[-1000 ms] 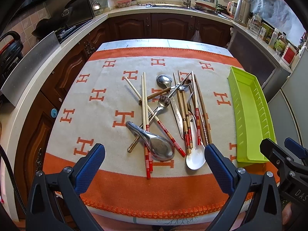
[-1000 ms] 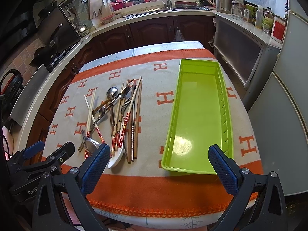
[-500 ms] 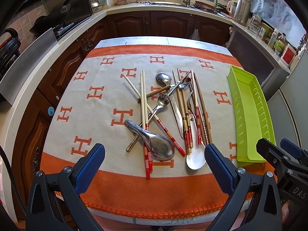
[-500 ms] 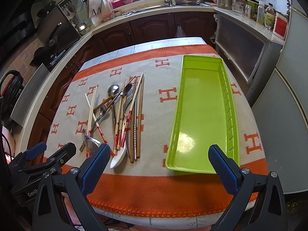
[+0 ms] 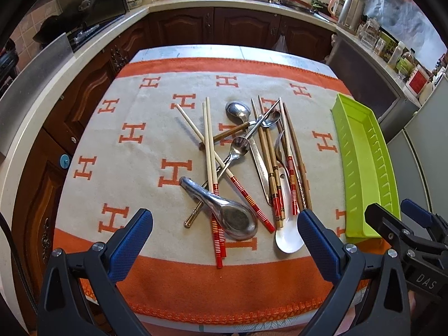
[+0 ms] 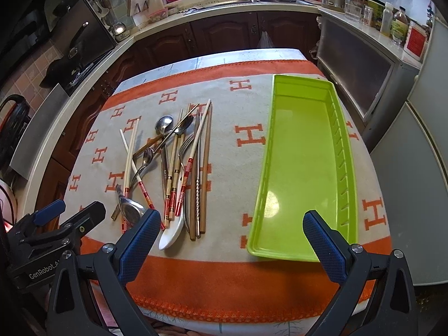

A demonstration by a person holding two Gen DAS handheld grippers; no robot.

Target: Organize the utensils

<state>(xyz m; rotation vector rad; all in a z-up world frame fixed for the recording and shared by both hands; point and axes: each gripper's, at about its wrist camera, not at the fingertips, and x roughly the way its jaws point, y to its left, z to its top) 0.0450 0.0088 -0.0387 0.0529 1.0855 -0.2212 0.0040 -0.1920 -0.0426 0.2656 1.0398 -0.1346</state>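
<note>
Kitchen counter (image 5: 84,145), orange-bordered cloth: I hold left tool (image 5: 225,238) and right tool (image 6: 232,233) spread wide, empty, above tangled utensils (image 5: 240,162) beside the empty green tray (image 6: 302,162). Best lift topmost pieces first, singly.

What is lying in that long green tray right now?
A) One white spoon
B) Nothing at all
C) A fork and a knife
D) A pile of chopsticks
B: the green tray shows only its bare shiny floor, while the chopsticks, the white spoon and the rest of the cutlery all lie on the orange-and-cream cloth to its left.
</note>
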